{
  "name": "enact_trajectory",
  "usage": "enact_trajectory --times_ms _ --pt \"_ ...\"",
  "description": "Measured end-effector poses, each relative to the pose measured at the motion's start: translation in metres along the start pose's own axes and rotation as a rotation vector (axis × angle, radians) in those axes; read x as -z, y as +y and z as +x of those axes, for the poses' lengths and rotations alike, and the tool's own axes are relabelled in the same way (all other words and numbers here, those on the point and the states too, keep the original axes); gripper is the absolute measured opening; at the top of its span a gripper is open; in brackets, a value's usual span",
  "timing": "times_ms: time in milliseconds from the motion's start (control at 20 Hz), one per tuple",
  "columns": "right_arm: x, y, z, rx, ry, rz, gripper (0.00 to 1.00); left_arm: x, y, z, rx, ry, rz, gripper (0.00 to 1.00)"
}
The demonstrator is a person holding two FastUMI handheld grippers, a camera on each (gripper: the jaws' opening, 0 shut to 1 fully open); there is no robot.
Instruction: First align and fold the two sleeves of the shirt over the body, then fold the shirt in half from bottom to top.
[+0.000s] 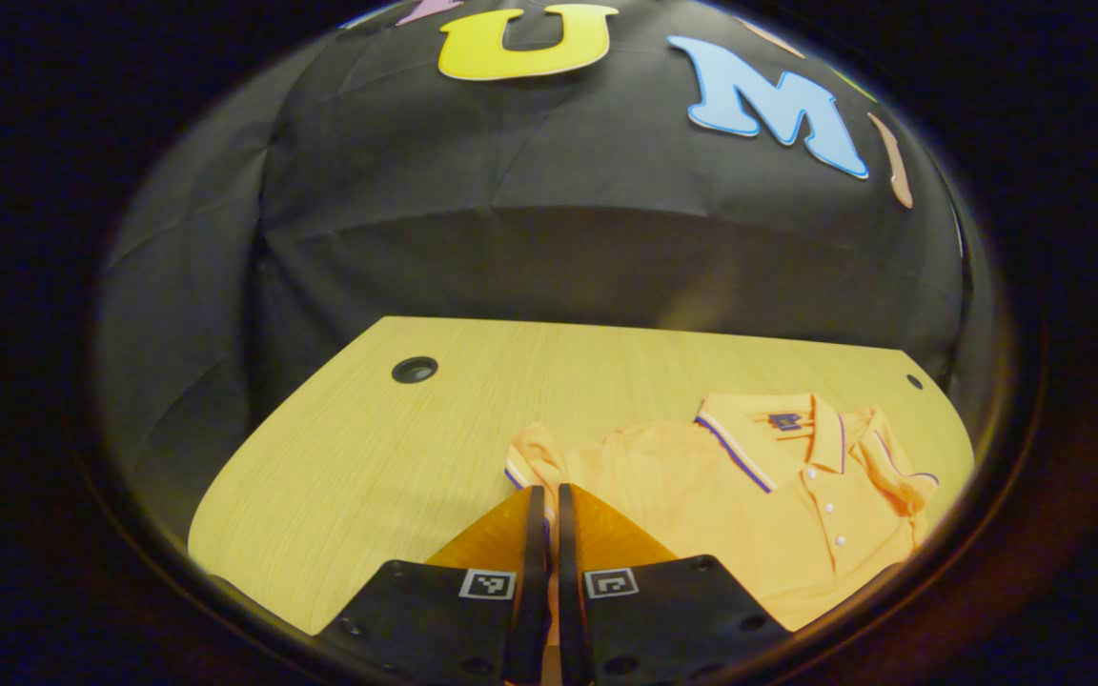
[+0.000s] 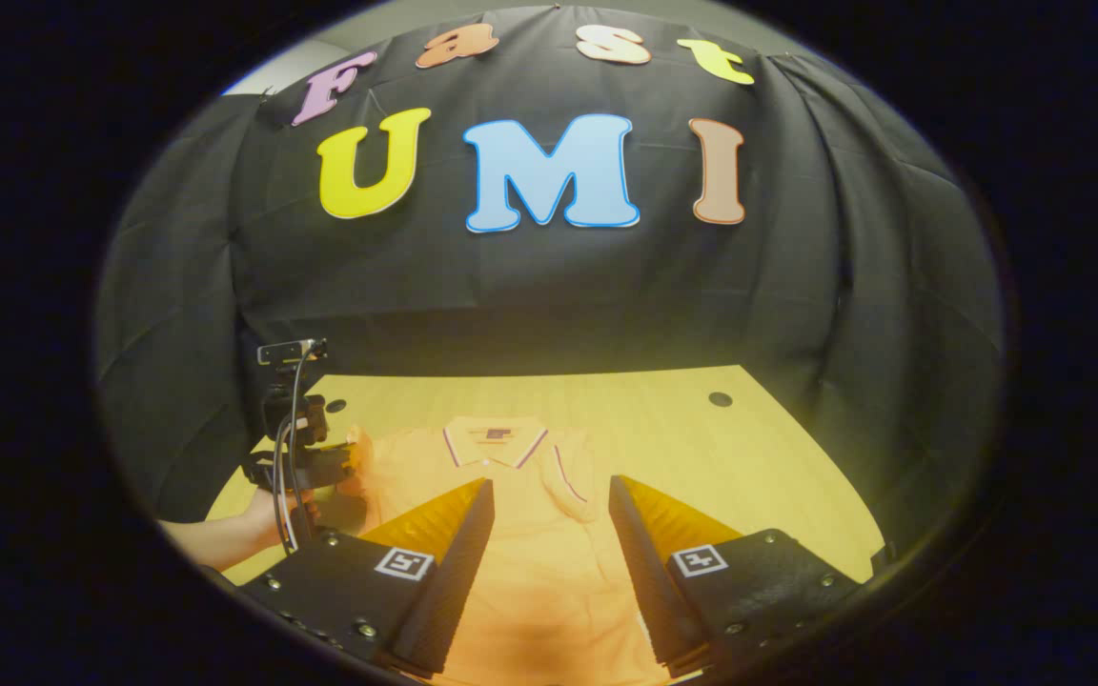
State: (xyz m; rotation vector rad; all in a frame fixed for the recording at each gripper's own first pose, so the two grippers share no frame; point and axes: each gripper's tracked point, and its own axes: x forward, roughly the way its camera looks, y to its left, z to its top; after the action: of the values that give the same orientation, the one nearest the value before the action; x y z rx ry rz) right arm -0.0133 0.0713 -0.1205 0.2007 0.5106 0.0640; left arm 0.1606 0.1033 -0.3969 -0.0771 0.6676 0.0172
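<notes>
An orange polo shirt (image 1: 778, 505) with a striped collar lies face up on the wooden table (image 1: 368, 457). My left gripper (image 1: 550, 495) is shut, with the edge of one sleeve (image 1: 528, 457) pinched at its fingertips and cloth showing between the fingers. In the right gripper view the same gripper (image 2: 306, 467) is at the shirt's (image 2: 511, 534) left side, with the sleeve (image 2: 355, 448) bunched up against it. My right gripper (image 2: 549, 491) stands wide open above the shirt's body, with nothing between its fingers. The other sleeve (image 2: 573, 476) lies folded in over the chest.
A round cable hole (image 1: 414, 370) sits in the table's far left part, and another hole (image 2: 720, 398) at the far right. The hand (image 2: 254, 529) holding the left gripper reaches in from the left. Bare tabletop (image 2: 749, 457) lies to the right of the shirt.
</notes>
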Motion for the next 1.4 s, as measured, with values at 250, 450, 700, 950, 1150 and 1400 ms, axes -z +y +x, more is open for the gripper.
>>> enact_trajectory --times_ms 250,450,700,950,1150,1400 --pt "0.007 -0.004 0.000 0.008 0.011 -0.004 0.76 -0.006 -0.048 0.004 0.081 -0.002 0.044 0.12" --pt "0.017 -0.010 -0.001 0.026 0.031 0.014 0.76 -0.001 -0.070 0.009 0.125 0.015 0.067 0.12" --pt "0.028 -0.022 -0.001 0.070 0.045 0.061 0.76 0.007 -0.090 0.014 0.161 0.051 0.082 0.13" --pt "0.038 -0.028 0.002 0.068 0.057 0.081 0.76 0.012 -0.105 0.013 0.195 0.075 0.113 0.20" --pt "0.048 -0.038 0.003 0.064 0.061 0.093 0.74 0.020 -0.117 -0.002 0.234 0.100 0.090 0.26" --pt "0.067 -0.056 0.001 0.065 0.069 0.097 0.76 0.026 -0.125 -0.040 0.252 0.103 0.096 0.73"
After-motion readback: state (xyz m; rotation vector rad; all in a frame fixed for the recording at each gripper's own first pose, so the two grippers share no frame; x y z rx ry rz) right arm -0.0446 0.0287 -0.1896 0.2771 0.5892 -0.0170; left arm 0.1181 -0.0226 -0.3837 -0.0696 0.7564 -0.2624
